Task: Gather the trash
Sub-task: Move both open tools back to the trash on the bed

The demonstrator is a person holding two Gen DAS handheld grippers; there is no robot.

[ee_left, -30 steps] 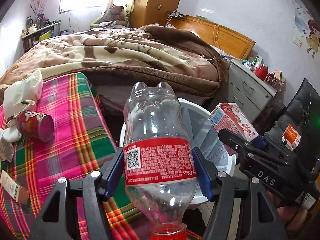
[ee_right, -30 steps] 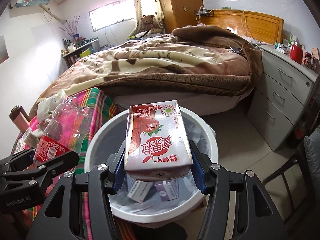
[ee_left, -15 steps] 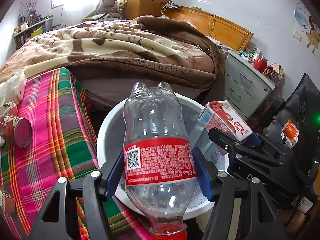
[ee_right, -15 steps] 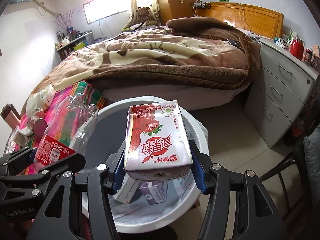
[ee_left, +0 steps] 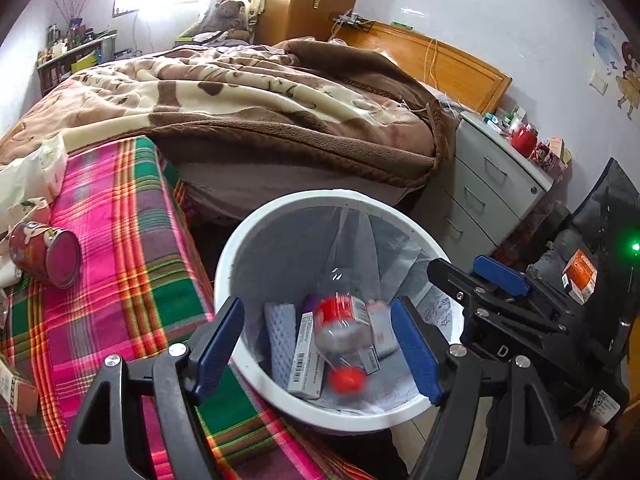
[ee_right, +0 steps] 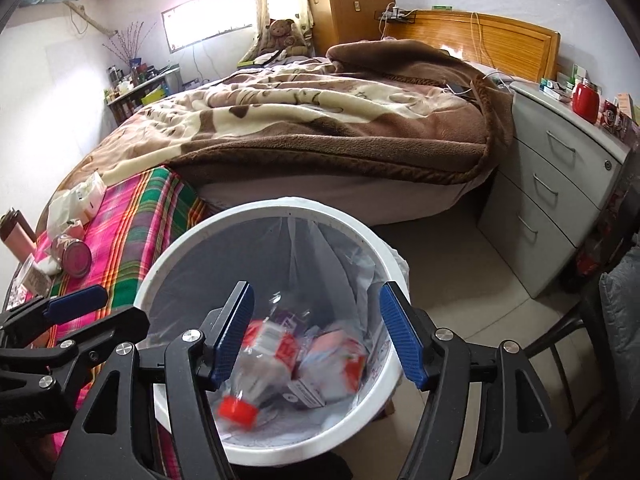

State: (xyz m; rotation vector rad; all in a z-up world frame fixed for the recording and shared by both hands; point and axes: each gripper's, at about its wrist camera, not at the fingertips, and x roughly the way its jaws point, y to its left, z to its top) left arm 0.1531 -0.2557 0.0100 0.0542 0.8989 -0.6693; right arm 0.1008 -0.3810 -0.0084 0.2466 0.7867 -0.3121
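Brown and cream fleece blanket (ee_left: 248,108) covers the bed behind the work area; a grey drawer unit (ee_right: 560,184) stands to the right of it, and a table under a pink-and-green plaid cloth (ee_left: 120,264) sits to the left, touching the white bin (ee_left: 240,248). The bin, lined with a translucent bag, lies directly below both tools. A red can (ee_left: 44,254) lies on its side on the cloth, near crumpled white paper (ee_left: 36,168). The left gripper (ee_left: 316,344) is spread wide with nothing between its blue pads; the right gripper (ee_right: 316,332) is likewise spread wide and empty. Half a second ago the left tool clamped the clear bottle and the right tool clamped the red-and-white carton; both items are now released. The plastic bottle (ee_left: 342,330) lies in the bin among flat boxes, red cap toward the camera, and the drink carton (ee_right: 336,360) lies beside it. Both are motion-blurred, so labels are illegible. The bin's near rim is cut off behind the gripper bodies.
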